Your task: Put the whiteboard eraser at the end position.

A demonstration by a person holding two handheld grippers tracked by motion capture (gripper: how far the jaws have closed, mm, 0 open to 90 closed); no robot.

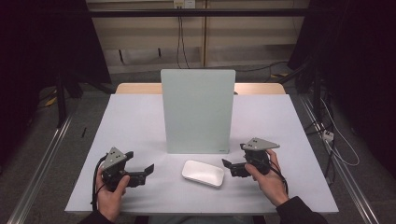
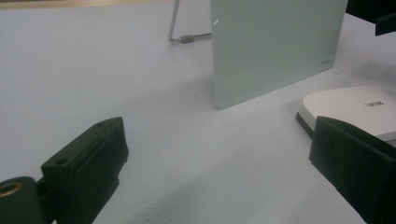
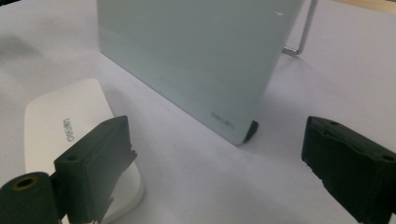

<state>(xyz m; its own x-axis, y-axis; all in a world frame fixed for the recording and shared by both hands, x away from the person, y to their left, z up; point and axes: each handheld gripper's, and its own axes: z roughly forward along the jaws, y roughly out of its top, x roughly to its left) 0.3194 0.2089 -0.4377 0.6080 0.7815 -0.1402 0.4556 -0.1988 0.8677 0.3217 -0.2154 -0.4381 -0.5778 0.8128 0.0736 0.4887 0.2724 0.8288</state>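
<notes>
Seen from above, a person sits at a bench (image 1: 140, 121) covered in a pale grey-white surface, holding one pair of black tongs in each hand. The left tongs (image 1: 148, 169) rest low on the bench near its front edge, with jaws spread wide and nothing between them. The right tongs (image 1: 227, 164) sit opposite, also released and gripping nothing. Between the two, just clear of both, lies one white flat rounded pad (image 1: 203, 173) with a dark underside, near the front middle of the bench; the right tongs are closer to it than the left. Just behind the pad stands one frosted pale green glass board (image 1: 197, 111), upright, propped from behind by a thin metal wire stand (image 2: 180, 32) that shows in the left gripper view. Open bench surface stretches to the left and right of the board, and bare room lies between each pair of tongs and the bench's side edges. In the right gripper view the board's lower corner carries small grey lettering that looks like "deli", and a small dark foot (image 3: 251, 130) sits under that corner. The pad bears similar small grey lettering near one end, too small to read with certainty. Beyond the bench's far wooden edge lie a grey floor and trailing cables.
</notes>
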